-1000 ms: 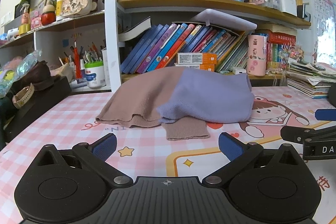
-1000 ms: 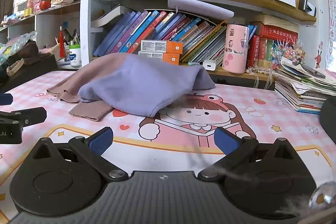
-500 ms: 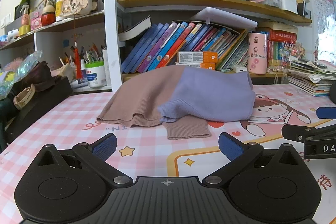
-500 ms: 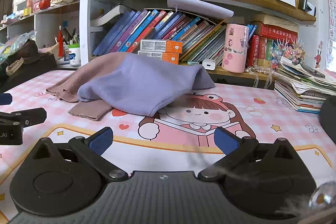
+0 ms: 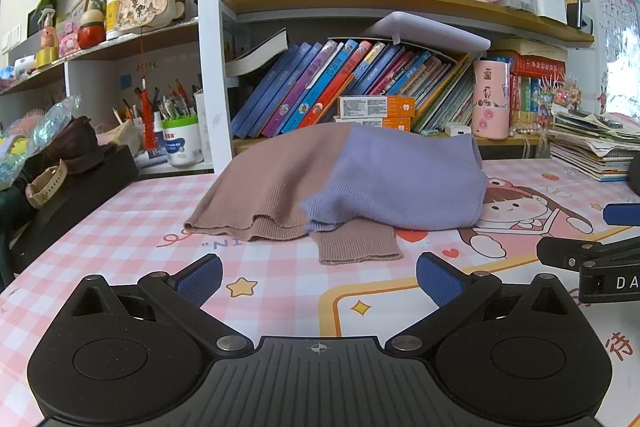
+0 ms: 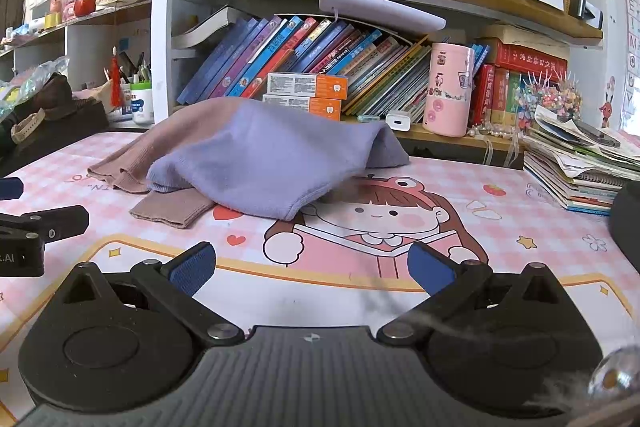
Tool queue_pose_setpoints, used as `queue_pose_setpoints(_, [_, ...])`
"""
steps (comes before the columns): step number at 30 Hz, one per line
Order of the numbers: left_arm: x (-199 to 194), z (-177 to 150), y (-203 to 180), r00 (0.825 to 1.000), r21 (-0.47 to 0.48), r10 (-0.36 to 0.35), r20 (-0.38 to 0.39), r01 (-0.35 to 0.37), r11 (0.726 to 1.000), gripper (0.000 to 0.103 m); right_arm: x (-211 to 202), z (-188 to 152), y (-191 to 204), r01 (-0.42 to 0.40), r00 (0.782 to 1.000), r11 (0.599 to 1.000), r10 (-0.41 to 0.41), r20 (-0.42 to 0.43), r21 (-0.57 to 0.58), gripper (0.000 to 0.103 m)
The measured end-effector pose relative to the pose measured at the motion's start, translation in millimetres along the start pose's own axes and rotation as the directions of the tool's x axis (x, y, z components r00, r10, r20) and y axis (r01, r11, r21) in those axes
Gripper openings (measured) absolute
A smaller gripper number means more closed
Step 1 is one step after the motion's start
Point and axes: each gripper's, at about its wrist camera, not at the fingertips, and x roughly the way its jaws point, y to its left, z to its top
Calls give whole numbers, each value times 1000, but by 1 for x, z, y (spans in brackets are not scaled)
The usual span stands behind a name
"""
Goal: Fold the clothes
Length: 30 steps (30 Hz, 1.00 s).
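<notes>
left gripper [image 5: 318, 277]: I've got it low over the table, jaws spread wide, blue pads with nothing between them. Its tip also pokes in at the left edge of the right wrist view [image 6: 24, 223].

right gripper [image 6: 312, 267]: same deal, jaws wide apart and empty, sitting over the cartoon girl print. I can see its tip at the right edge of the left wrist view.

sweater [image 5: 340, 183]: brown and lavender knit, lying in a folded heap on the table, well ahead of both grippers and not touched by either. The lavender part lies over the brown part.

cuff [image 5: 358, 245]: a ribbed brown sleeve end sticks out from under the heap toward me, flat on the mat.

table mat [image 5: 120, 227]: pink checks with stars and hearts.

behind: bookshelf [image 6: 304, 55] crammed with leaning books, pink tumbler [image 6: 448, 89] to the right of them.
</notes>
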Motion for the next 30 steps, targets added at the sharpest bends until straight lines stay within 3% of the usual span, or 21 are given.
queue_pose_setpoints(30, [1, 0, -6, 1000, 31, 2, -2, -2, 1000, 103, 3, 0, -2, 6, 1000, 1000, -6, -15, 10, 103])
